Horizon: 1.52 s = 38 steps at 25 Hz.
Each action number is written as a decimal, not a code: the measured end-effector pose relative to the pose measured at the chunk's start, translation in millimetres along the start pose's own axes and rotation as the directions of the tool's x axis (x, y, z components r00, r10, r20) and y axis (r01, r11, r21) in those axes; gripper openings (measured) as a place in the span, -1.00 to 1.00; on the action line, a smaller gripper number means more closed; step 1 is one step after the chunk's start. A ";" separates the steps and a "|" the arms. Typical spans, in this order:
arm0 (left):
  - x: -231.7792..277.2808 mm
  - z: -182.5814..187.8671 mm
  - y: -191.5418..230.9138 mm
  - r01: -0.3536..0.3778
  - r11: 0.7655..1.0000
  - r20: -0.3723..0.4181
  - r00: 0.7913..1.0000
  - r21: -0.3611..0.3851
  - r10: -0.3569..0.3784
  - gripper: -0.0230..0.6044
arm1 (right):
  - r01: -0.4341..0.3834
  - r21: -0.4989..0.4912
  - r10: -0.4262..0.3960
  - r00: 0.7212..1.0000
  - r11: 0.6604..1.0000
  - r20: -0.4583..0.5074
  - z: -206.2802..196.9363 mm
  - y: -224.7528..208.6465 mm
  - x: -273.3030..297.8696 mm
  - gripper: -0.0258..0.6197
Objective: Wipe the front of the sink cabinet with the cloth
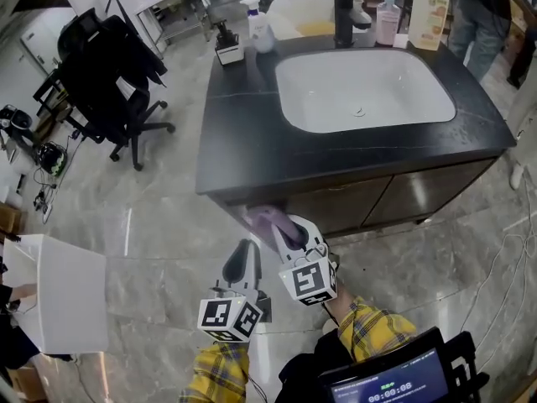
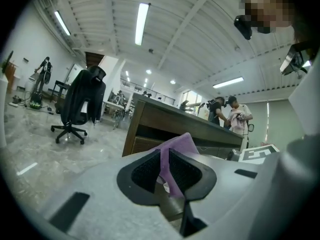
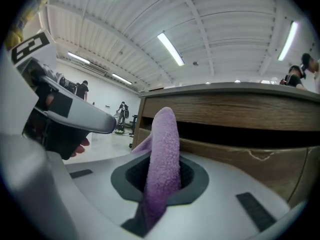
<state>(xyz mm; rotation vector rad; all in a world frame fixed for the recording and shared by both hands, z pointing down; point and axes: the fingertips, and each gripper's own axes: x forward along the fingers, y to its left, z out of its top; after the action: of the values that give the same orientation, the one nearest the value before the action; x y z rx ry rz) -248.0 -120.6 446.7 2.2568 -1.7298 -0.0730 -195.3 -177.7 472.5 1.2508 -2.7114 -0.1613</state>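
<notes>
Both tongs are clamped on the cloth (image 1: 264, 219): the right gripper (image 1: 292, 232) pinches a thick fold, the left gripper (image 1: 245, 257) only a thin edge. The cloth sits at the sink cabinet (image 1: 403, 193) front, left corner, just under the countertop (image 1: 252, 154) edge; can't tell if it's touching. Looks like the wipe is just starting. Next: press it flat and sweep toward the right edge.

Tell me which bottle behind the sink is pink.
The small pump bottle, right beside the big cream jug with the orange label. The spray bottle further left is white.
</notes>
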 end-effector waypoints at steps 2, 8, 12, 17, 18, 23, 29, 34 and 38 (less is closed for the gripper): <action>11.7 -3.0 -3.4 0.009 1.000 0.002 1.000 -0.006 -0.009 -0.77 | 0.030 0.013 -0.030 1.000 0.999 0.008 -4.6 -12.0 -3.0 -0.80; 35.2 -8.5 -22.6 0.052 0.999 0.006 0.999 0.011 -0.052 -0.77 | 0.133 0.026 -0.134 0.990 0.991 0.041 -12.4 -67.0 -29.1 -0.80; 45.5 -16.4 -32.0 0.066 0.998 -0.003 0.998 0.017 -0.065 -0.77 | 0.216 0.016 -0.216 0.976 0.976 0.013 -26.7 -113.1 -53.1 -0.80; 49.8 -28.6 -42.6 0.085 0.996 -0.015 0.996 0.025 -0.085 -0.78 | 0.328 0.013 -0.327 0.944 0.945 -0.051 -54.2 -160.5 -88.3 -0.80; 50.5 -30.2 -44.6 0.090 0.996 -0.016 0.996 0.022 -0.090 -0.79 | 0.362 0.012 -0.360 0.930 0.932 -0.072 -60.5 -172.3 -96.6 -0.80; 50.7 -34.4 -50.5 0.108 0.994 -0.014 0.994 0.011 -0.107 -0.84 | 0.503 0.024 -0.494 0.855 0.864 -0.158 -84.3 -223.8 -136.3 -0.80; 44.4 -33.4 -39.7 0.074 0.997 -0.001 0.997 -0.009 -0.074 -0.84 | 0.407 0.055 -0.399 0.910 0.912 -0.109 -76.4 -172.1 -134.9 -0.80; 24.9 -24.1 -21.8 0.026 1.000 0.007 1.000 0.003 -0.026 -0.84 | 0.124 0.042 -0.120 0.988 0.991 -0.102 -68.8 -57.6 -94.4 -0.80; 2.6 -22.8 5.8 -0.032 0.999 0.033 0.999 -0.021 0.032 -0.84 | -0.067 0.064 0.074 0.991 0.996 -0.112 -70.9 24.9 -45.7 -0.80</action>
<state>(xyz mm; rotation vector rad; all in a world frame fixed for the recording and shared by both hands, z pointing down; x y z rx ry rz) -247.8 -119.8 470.3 2.2245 -1.7732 -0.1218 -171.7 -129.3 542.0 1.1401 -2.6759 0.0005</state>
